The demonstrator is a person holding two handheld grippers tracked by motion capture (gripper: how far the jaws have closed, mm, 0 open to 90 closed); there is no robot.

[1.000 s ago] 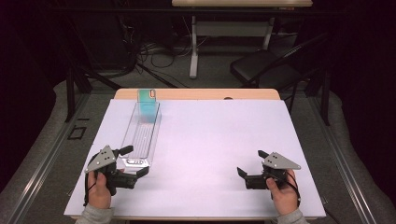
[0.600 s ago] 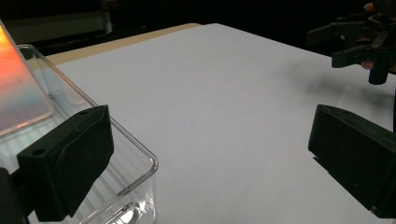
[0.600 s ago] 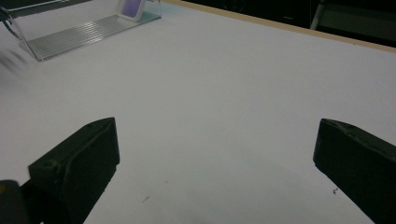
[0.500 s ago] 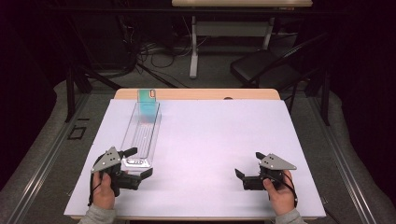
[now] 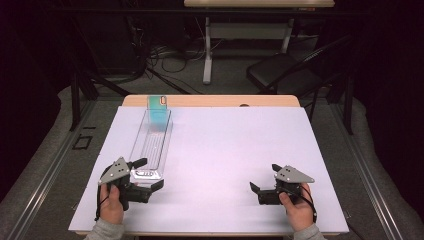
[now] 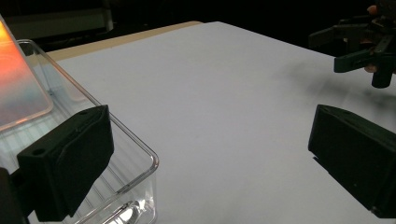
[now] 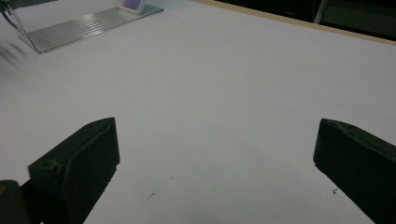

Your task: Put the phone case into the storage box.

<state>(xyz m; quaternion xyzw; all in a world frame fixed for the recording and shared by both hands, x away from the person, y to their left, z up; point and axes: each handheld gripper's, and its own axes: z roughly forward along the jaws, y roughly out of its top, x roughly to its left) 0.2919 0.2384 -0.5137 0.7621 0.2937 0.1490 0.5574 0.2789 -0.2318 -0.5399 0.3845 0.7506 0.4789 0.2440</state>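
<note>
A long clear plastic tray (image 5: pixel 150 145) lies along the left side of the white table cover (image 5: pixel 230 145). A teal, translucent card (image 5: pixel 159 119) stands at its far end, looking orange-pink (image 6: pixel 18 88) in the left gripper view and purple (image 7: pixel 133 4) in the right gripper view. My left gripper (image 5: pixel 149 173) is open at the tray's near end. One jaw hangs over the tray corner (image 6: pixel 140 156) and the other is over bare table. My right gripper (image 5: pixel 265 177) is open over bare table at the near right, holding nothing.
The wooden table edge (image 5: pixel 215 101) shows beyond the cover. Behind the table stand a dark chair (image 5: pixel 280 75), a desk leg (image 5: pixel 207 55) and cables on the floor. My right gripper (image 6: pixel 364 42) also appears far off in the left gripper view.
Both hands have drifted slightly toward the near edge of the table, the right one also a little to the left. The jaws stay open and the tray has not moved.
</note>
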